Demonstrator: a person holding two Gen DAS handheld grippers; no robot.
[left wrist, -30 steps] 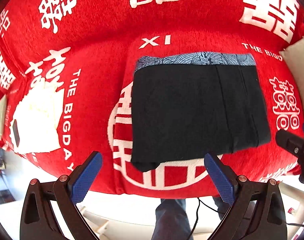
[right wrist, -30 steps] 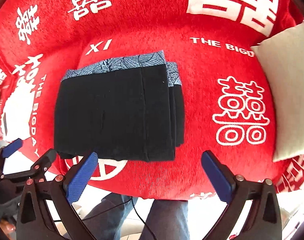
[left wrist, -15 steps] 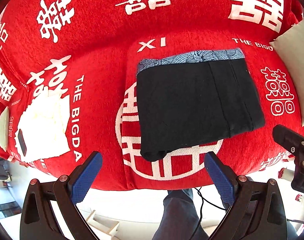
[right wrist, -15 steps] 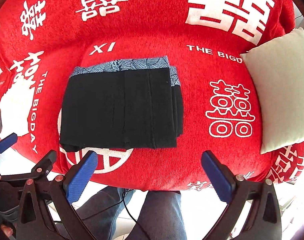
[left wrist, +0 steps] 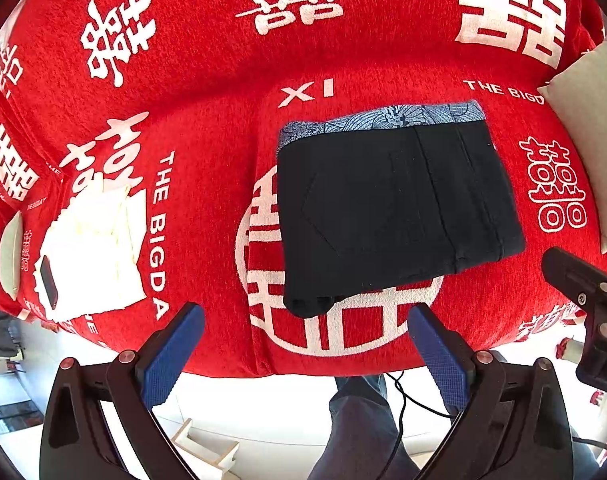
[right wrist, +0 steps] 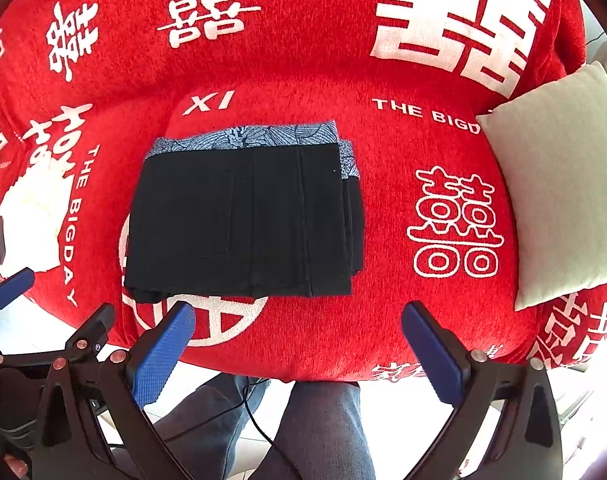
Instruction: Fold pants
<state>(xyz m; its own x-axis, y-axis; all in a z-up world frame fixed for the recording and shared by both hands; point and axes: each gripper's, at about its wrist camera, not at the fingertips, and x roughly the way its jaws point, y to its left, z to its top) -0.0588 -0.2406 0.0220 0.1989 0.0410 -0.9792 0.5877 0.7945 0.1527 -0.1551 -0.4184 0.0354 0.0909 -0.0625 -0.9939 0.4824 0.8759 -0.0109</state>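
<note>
Left wrist view shows my left gripper (left wrist: 303, 340) spread wide with nothing between its blue pads, hanging off the front edge of the sofa (left wrist: 207, 152), clear of the cloth. The pants (left wrist: 391, 208) lie folded into a flat black rectangle on the seat, their blue patterned waistband along the far edge toward the backrest. The near left corner of the fold is a little bunched and thick; the right edge shows stacked layers in the right wrist view. Red seat lies bare on all sides of the pants, with most room to their left and right.

My right gripper (right wrist: 297, 326) is also wide open and empty, held off the seat's front edge, its left pad just short of the pants' (right wrist: 239, 220) near edge.

The red cover carries white writing: "XI" just behind the waistband, "THE BIGDAY" running down the seat left of the pants, "THE BIGD..." again on the right, plus large white Chinese double-happiness characters.

A pale cushion (right wrist: 559, 184) leans at the right end of the sofa, well apart from the pants. At the left end sits a white pile of cloth (left wrist: 91, 256) with a dark phone (left wrist: 48, 282) on it. Below the seat edge I see my own jeans (right wrist: 323, 432) and a thin black cable.
</note>
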